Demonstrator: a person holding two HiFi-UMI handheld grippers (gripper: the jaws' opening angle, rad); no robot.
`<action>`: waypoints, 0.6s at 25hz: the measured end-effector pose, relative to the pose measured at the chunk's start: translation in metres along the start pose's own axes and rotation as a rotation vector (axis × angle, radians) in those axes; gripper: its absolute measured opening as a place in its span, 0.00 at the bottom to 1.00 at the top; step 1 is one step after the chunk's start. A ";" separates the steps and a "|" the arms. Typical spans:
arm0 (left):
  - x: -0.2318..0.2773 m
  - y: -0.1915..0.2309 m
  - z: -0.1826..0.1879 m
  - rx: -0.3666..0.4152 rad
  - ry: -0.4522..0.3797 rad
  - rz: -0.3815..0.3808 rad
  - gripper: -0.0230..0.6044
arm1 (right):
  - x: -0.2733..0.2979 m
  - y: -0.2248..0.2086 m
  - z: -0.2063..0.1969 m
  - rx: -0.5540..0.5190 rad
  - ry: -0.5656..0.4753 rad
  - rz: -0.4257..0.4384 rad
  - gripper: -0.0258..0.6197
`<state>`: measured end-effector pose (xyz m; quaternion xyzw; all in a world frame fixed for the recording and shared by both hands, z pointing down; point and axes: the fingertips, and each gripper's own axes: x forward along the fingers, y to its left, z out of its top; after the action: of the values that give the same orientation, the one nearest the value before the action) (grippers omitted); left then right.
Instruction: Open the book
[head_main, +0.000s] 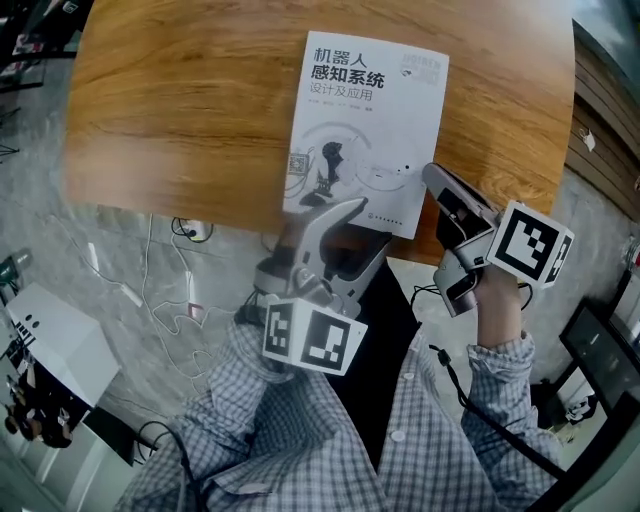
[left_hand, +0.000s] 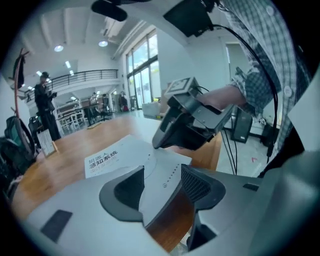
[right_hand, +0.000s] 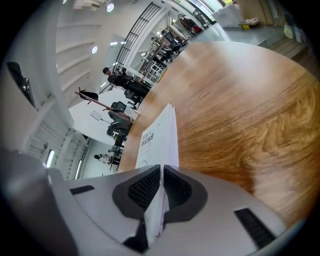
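A white book (head_main: 365, 130) with a Chinese title lies closed on the round wooden table (head_main: 180, 110), its near edge by the table's rim. My left gripper (head_main: 355, 232) stands open at the book's near edge. In the left gripper view the book's corner (left_hand: 160, 172) lies between the wide pads (left_hand: 196, 185) without being pressed. My right gripper (head_main: 432, 178) is at the book's near right corner. In the right gripper view its jaws (right_hand: 161, 187) are shut on a thin edge of the book (right_hand: 157, 135); how many pages I cannot tell. The right gripper (left_hand: 190, 120) also shows above the book.
Bare wood (right_hand: 240, 110) stretches to the right of the book and beyond it. Cables and a power strip (head_main: 130, 295) lie on the floor at the left by a white box (head_main: 50, 340). A person (left_hand: 45, 95) stands far off in the hall.
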<state>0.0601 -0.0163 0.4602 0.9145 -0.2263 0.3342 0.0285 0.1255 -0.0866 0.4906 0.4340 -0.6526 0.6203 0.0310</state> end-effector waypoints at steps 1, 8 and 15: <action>0.003 -0.008 0.000 0.042 0.014 -0.011 0.37 | 0.000 0.002 0.000 0.009 -0.004 0.013 0.09; 0.025 -0.038 0.010 0.252 0.045 0.018 0.39 | -0.003 0.002 0.001 0.017 0.001 0.020 0.09; 0.038 -0.038 0.013 0.345 0.041 0.058 0.31 | -0.001 0.004 0.000 0.037 -0.006 0.044 0.09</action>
<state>0.1098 0.0004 0.4778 0.8918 -0.1913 0.3875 -0.1340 0.1238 -0.0869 0.4864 0.4218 -0.6507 0.6314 0.0074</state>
